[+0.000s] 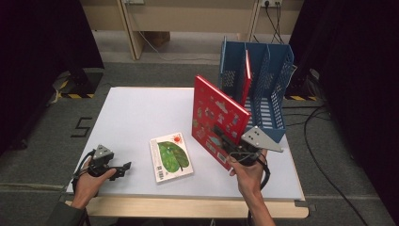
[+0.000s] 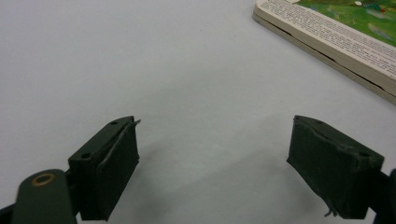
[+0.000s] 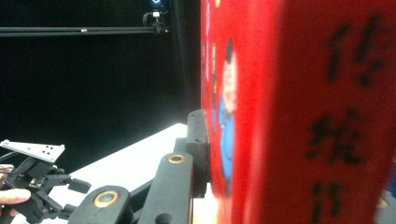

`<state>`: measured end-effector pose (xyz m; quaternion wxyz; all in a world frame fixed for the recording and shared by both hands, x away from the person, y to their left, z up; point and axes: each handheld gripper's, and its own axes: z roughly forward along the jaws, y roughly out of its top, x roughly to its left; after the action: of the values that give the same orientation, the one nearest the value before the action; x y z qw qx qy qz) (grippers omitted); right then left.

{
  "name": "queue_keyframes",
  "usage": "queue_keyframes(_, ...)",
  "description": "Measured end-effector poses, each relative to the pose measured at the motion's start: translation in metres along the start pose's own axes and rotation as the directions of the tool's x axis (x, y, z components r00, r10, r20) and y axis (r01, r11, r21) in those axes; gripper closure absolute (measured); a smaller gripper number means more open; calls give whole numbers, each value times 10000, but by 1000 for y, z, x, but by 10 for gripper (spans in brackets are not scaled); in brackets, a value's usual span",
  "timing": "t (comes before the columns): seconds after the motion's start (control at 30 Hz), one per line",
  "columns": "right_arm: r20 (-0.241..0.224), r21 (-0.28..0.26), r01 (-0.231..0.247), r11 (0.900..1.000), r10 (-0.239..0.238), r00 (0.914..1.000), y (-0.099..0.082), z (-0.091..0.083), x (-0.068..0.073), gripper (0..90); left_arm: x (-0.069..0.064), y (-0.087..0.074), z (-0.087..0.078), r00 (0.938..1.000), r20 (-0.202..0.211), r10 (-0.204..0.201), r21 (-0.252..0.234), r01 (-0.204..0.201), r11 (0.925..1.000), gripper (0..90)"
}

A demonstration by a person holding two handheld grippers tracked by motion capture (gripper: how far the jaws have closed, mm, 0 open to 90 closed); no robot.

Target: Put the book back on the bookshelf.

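Red picture book (image 1: 217, 118), pinched low in my right hand-held gripper (image 1: 230, 146), tilts above the surface (image 1: 136, 113) near the blue file rack (image 1: 263, 80); gripped low, it could pivot and slip. My left hand-held gripper (image 1: 123, 168) rests spread.

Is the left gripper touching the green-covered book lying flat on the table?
Apart. In the high view, bare table shows between the left gripper and the green-covered book; the left gripper view shows open jaws with nothing between them.
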<state>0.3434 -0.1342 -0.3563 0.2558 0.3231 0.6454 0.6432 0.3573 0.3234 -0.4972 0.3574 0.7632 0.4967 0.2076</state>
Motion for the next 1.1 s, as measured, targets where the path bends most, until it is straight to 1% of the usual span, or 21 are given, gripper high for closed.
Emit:
queue_keyframes(0.13, 290, -48, 78, 10000, -77, 9995, 6, -14, -6, 793, 0, 0, 0, 10000, 33, -31, -22, 31, 10000, 152)
queue_keyframes(0.2, 473, -127, 38, 9999, -32, 9989, 10, -21, -9, 793, 0, 0, 0, 10000, 37, -22, -21, 22, 10000, 152)
queue_keyframes(0.23, 560, -180, 112, 9998, -101, 9984, 12, -24, -12, 793, 0, 0, 0, 10000, 36, -21, -10, 21, 10000, 152)
queue_keyframes(0.27, 560, -180, 112, 9998, -101, 9984, 12, -24, -12, 793, 0, 0, 0, 10000, 36, -21, -10, 21, 10000, 152)
queue_keyframes(0.3, 771, -240, 93, 9997, -75, 9970, 17, -31, -15, 793, 0, 0, 0, 10000, 29, -15, -4, 15, 10000, 152)
queue_keyframes(0.33, 834, -310, 164, 9994, -137, 9964, 20, -34, -18, 793, 0, 0, 0, 10000, 13, -8, -25, 8, 10000, 152)
queue_keyframes(0.37, 968, -358, 170, 9992, -134, 9952, 23, -38, -20, 793, 0, 0, 0, 10000, 12, -6, -34, 6, 10000, 152)
queue_keyframes(0.4, 1118, -422, 285, 9987, -236, 9934, 25, -41, -24, 793, 0, 0, 0, 10000, 13, -12, -25, 12, 10000, 152)
queue_keyframes(0.47, 1391, -540, 259, 9982, -181, 9901, 29, -48, -29, 793, 0, 0, 1, 10000, 15, -4, -42, 4, 10000, 152)
queue_keyframes(0.5, 1509, -574, 347, 9978, -256, 9882, 32, -51, -33, 793, 0, 0, 1, 10000, 9, 2, -14, -2, 10000, 152)
queue_keyframes(0.6, 2038, -633, 524, 9966, -385, 9783, 37, -59, -43, 793, 0, 0, 1, 10000, 5, -18, -19, 18, 10000, 152)
queue_keyframes(0.63, 2258, -713, 577, 9958, -402, 9733, 39, -62, -48, 793, 0, 0, 1, 10000, 7, -12, -18, 12, 10000, 152)
queue_keyframes(0.67, 2382, -731, 527, 9959, -338, 9706, 41, -65, -51, 793, 0, 0, 1, 10000, -1, -2, -7, 2, 10000, 152)
queue_keyframes(0.7, 2573, -734, 640, 9952, -431, 9654, 43, -66, -56, 793, 0, 0, 1, 10000, -4, 2, -2, -2, 10000, 152)
queue_keyframes(0.8, 3036, -673, 627, 9958, -394, 9520, 47, -69, -69, 793, 0, 0, 1, 10000, 7, 10, -2, -10, 10000, 152)
queue_keyframes(0.83, 3210, -673, 694, 9953, -442, 9460, 48, -69, -73, 793, 0, 0, 1, 10000, 3, 10, 1, -10, 10000, 152)
queue_keyframes(0.9, 3445, -636, 616, 9961, -360, 9381, 49, -67, -82, 793, 0, 0, 1, 10000, 1, -11, 11, 11, 10000, 152)
queue_keyframes(0.93, 3561, -626, 487, 9968, -233, 9342, 49, -65, -86, 793, 0, 0, 1, 10000, 4, -7, 5, 7, 10000, 152)
queue_keyframes(1.07, 4031, -473, 465, 9978, -235, 9148, 46, -54, -102, 793, 1, 0, 1, 10000, -4, -18, 34, 18, 10000, 152)
queue_keyframes(1.1, 4051, -421, 414, 9983, -209, 9140, 46, -50, -105, 793, 1, 0, 2, 10000, -4, -25, 36, 25, 10000, 152)
